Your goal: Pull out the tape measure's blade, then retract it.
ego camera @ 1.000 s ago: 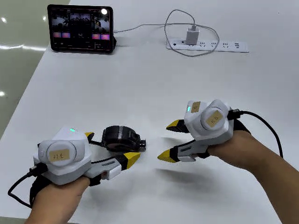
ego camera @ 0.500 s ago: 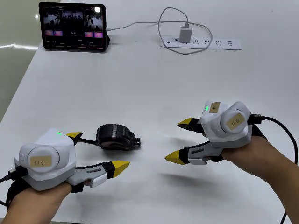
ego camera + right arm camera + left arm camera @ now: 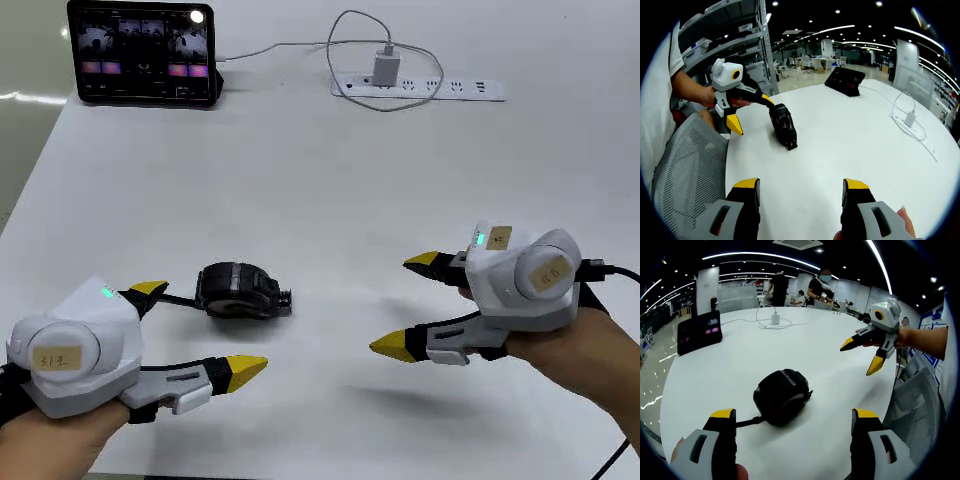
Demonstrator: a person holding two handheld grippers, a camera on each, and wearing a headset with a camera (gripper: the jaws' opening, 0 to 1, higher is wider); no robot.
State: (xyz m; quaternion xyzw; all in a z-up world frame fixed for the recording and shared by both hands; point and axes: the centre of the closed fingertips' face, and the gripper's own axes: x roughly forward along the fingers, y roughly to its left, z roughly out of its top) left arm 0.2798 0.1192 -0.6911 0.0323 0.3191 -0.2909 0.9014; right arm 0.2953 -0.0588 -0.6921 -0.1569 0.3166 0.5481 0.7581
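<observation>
We see a broad white worktop [image 3: 330, 180] across most of the head view, with a dark tablet [image 3: 142, 52] propped at the upper left and a white power strip [image 3: 420, 88] at the upper middle, a charger [image 3: 386, 70] plugged into it. The left gripper [image 3: 200, 327] sits at the lower left and the right gripper [image 3: 402, 304] at the lower right. Both have their yellow-tipped jaws spread wide with nothing between them.

The black tape measure [image 3: 238, 290] lies on the worktop left of centre, just beyond the left gripper's tips and well apart from the right gripper. Its blade looks fully wound in, and its end hook [image 3: 285, 297] faces the right of the frame.

The case lies loose, so we judge that pulling the hook before the left jaws clamp it would drag the whole thing along. The hook is small, and the pointed tips could slip off. A blade let go suddenly could whip back.

Each gripper carries a paper sticker with handwriting too small for us to read. We find no legible brand on the tape measure.
</observation>
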